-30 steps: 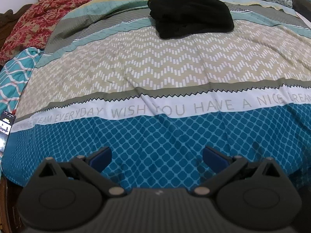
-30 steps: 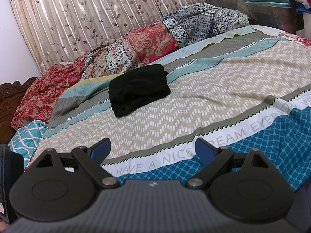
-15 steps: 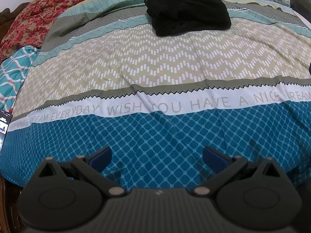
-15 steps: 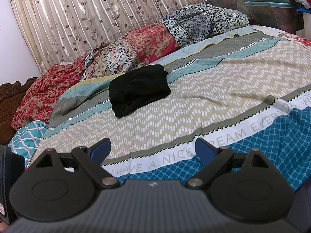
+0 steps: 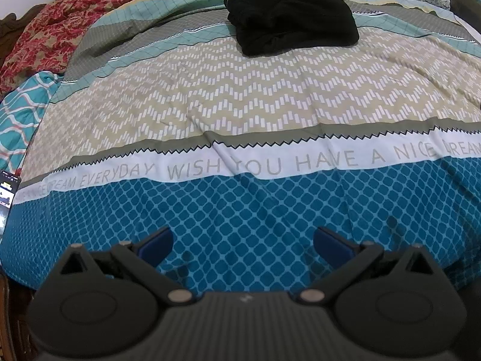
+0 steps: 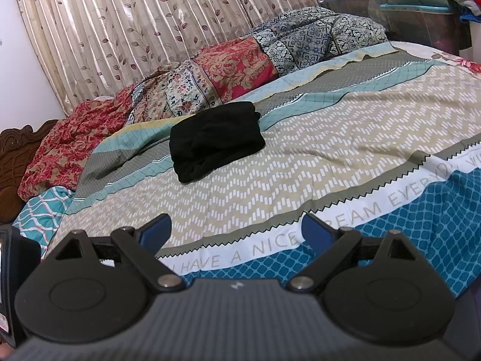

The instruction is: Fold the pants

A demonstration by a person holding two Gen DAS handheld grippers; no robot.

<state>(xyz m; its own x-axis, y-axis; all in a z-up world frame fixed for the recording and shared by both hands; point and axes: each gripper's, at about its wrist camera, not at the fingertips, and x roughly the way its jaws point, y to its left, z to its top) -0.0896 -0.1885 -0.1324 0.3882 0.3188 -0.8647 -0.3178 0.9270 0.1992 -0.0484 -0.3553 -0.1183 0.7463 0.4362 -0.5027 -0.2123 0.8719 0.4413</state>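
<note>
The black pants (image 5: 290, 19) lie folded into a compact bundle on the far part of the bed; the right wrist view shows the same pants (image 6: 215, 143) left of centre. My left gripper (image 5: 242, 245) hangs open over the blue diamond-patterned band near the bed's front edge, far from the pants, with nothing between its blue pads. Also open and empty, my right gripper (image 6: 236, 231) sits above the white lettered stripe, well short of the pants.
A patterned bedspread (image 5: 240, 105) covers the bed. Rumpled floral quilts (image 6: 228, 75) pile along the far side in front of a leaf-print curtain (image 6: 150, 24). A carved wooden headboard (image 6: 12, 156) stands at left; storage bins (image 6: 421, 21) at far right.
The left wrist view has tilted slightly, first down then back up, so the pants sit a touch lower in frame. The right gripper has stayed still. Both stay open.
</note>
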